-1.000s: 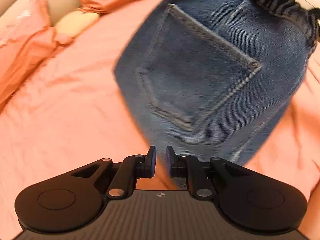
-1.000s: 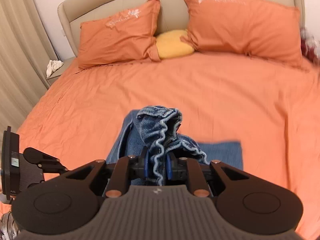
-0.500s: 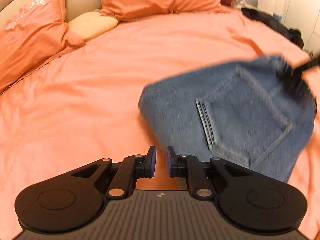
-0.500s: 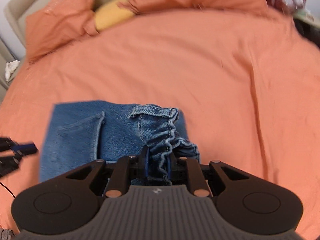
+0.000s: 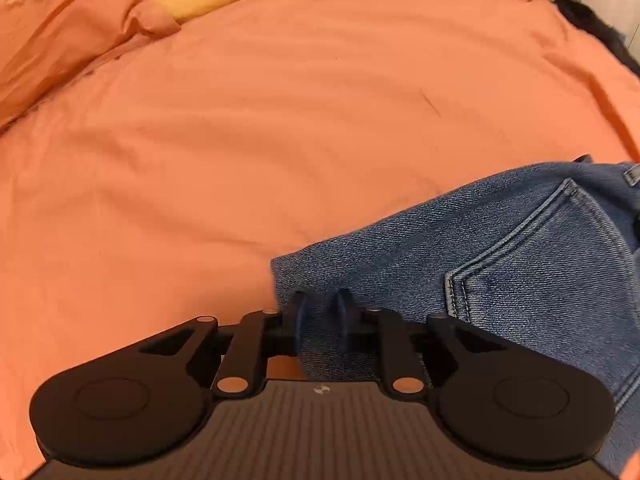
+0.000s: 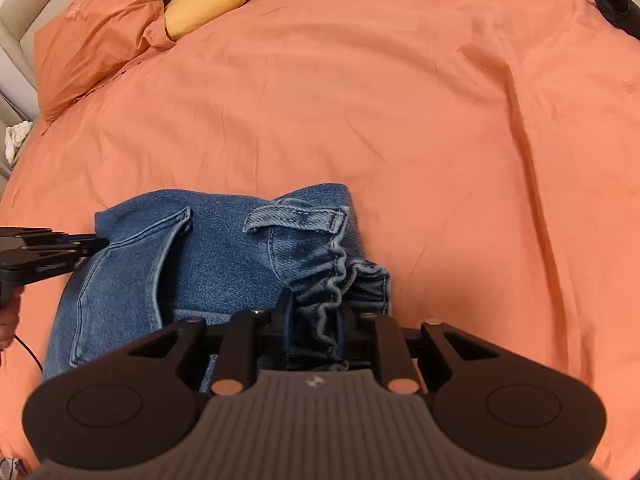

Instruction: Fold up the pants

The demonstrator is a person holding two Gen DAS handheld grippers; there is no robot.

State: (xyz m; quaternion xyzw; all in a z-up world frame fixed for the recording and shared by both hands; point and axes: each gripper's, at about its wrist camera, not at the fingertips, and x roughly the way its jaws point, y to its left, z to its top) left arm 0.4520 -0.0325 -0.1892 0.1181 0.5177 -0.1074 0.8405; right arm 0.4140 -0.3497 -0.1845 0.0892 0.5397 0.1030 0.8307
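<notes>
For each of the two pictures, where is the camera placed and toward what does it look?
Left wrist: on the left gripper, looking down over its fingers at the jeans edge between them.
Right wrist: on the right gripper, shut on the waistband; a bit of the person's hand shows.
Shared: jeans, orange bedspread, yellow pillow.

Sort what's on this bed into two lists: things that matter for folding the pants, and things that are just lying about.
Part of the job:
- jeans
- right gripper, clamped on the waistband
- left gripper, its jaws just opening at the jeans' edge
- orange bedspread, the work surface

Just lying about:
- orange pillow
- yellow cushion
- dark item at the bed's far edge
</notes>
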